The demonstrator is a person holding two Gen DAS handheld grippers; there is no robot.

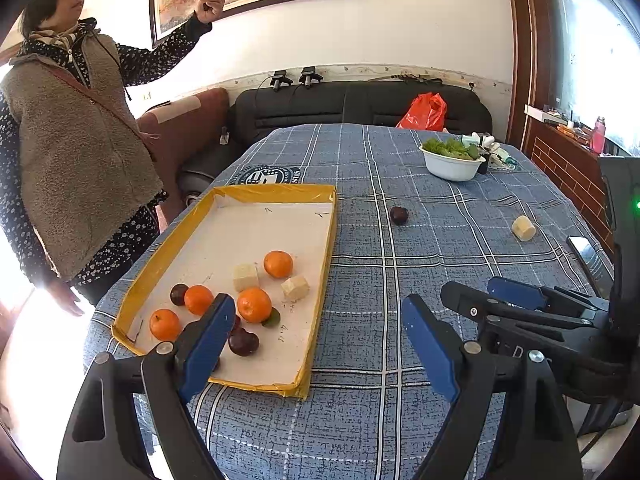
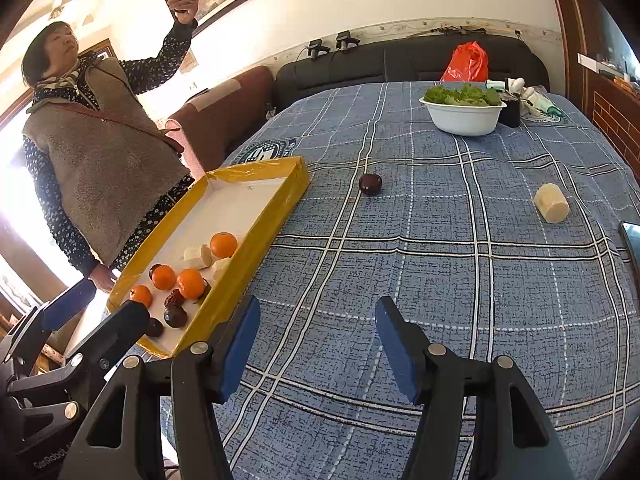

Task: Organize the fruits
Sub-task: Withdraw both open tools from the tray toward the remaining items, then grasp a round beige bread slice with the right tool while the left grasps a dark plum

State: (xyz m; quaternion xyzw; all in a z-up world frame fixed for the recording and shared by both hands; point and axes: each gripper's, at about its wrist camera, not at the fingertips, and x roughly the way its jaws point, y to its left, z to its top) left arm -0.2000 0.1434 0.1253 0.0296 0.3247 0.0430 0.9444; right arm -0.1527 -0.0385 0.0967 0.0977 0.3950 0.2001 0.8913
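A yellow-rimmed tray (image 1: 276,191) (image 2: 260,168) lies on the left of the blue plaid table. It holds several oranges (image 1: 254,305), dark plums (image 1: 243,342) and pale chunks (image 1: 245,277). One dark plum (image 1: 399,215) (image 2: 370,184) rests loose on the cloth beyond the tray. A pale cylindrical chunk (image 1: 524,228) (image 2: 552,203) sits further right. My left gripper (image 1: 318,308) hovers open over the tray's near right corner, nothing between its fingers. My right gripper (image 2: 318,306) is open over bare cloth, well short of the loose plum.
A white bowl of greens (image 1: 452,164) (image 2: 464,114) stands at the far right of the table. A phone (image 1: 584,252) lies at the right edge. A person (image 1: 80,152) stands beside the tray's left side. A red bag (image 1: 424,114) sits on the sofa behind.
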